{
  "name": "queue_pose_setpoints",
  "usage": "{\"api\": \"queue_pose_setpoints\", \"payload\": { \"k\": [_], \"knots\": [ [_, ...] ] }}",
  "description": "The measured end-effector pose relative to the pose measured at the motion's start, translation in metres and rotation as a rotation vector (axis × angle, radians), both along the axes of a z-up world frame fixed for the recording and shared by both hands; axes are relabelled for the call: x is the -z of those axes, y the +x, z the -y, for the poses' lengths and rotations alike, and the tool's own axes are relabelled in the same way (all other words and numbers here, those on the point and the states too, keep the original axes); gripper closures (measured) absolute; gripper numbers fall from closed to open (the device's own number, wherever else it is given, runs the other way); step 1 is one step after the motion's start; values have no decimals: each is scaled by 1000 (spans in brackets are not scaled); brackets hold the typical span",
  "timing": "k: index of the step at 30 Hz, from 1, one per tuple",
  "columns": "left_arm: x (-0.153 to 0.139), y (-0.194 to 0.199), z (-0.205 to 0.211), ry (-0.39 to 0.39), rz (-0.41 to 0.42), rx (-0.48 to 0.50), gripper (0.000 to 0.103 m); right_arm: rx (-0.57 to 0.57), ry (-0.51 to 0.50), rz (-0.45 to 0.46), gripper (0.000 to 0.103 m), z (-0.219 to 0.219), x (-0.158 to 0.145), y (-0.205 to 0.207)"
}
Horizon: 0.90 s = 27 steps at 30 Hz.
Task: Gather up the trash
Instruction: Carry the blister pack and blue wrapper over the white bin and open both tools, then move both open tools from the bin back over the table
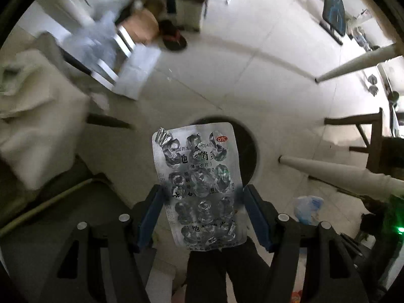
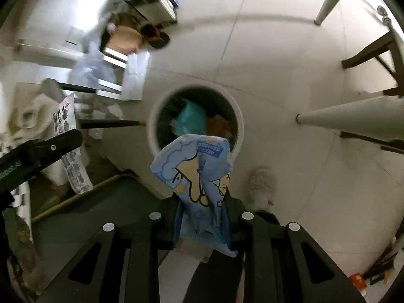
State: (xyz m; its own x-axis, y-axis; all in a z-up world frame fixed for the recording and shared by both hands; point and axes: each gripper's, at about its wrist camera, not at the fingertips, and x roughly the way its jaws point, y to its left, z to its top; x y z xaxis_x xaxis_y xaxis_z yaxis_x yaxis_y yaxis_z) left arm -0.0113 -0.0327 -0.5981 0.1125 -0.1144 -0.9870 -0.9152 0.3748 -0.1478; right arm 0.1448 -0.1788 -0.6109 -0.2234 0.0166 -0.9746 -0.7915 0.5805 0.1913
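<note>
An empty blister pack (image 1: 199, 186) is held edgewise in the left hand-held gripper (image 1: 203, 202) above a bin (image 1: 250, 149). A crumpled blue wrapper (image 2: 199, 174) is pinched in the right hand-held gripper (image 2: 203, 202) over the bin. Both are judged light; the pack stiff, the wrapper soft.

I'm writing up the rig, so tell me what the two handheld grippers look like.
Both match: the left gripper and right gripper have matte black angular linkage arms with triangular cut-outs, round silver pivot pins and dark blue finger pads. No cables or sleeves show.
</note>
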Motion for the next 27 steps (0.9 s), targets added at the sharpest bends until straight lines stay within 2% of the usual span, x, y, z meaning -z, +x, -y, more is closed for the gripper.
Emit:
{"api": "queue_pose_setpoints", "payload": {
  "k": [4,7,11,13,14,16,17,18,21,27],
  "knots": [
    [73,4,-6,-82,18,5,40,-28,-11,-6,76,-8,77,5],
    [115,2,-11,-154,53,-6,40,-59,-13,5,76,-15,113,10],
    [136,-3,-14,-200,73,-26,39,-72,-12,7,74,-23,138,11],
    [137,-1,-14,-195,69,-17,39,-81,-5,11,67,-27,142,11],
    [136,-2,-13,-192,70,-14,34,-84,-3,10,60,-29,144,10],
    [131,-5,-13,-182,74,-15,18,-87,4,13,40,-30,144,9],
    [127,-8,-12,-169,65,-12,6,-87,10,14,20,-31,142,8],
    [125,-10,-11,-157,58,-9,4,-90,14,15,3,-31,140,7],
    [116,-23,-11,-114,24,-19,4,-105,9,46,1,-31,134,2],
    [82,-43,-2,57,-68,-26,4,-125,9,90,1,-29,113,-6]
  ]
}}
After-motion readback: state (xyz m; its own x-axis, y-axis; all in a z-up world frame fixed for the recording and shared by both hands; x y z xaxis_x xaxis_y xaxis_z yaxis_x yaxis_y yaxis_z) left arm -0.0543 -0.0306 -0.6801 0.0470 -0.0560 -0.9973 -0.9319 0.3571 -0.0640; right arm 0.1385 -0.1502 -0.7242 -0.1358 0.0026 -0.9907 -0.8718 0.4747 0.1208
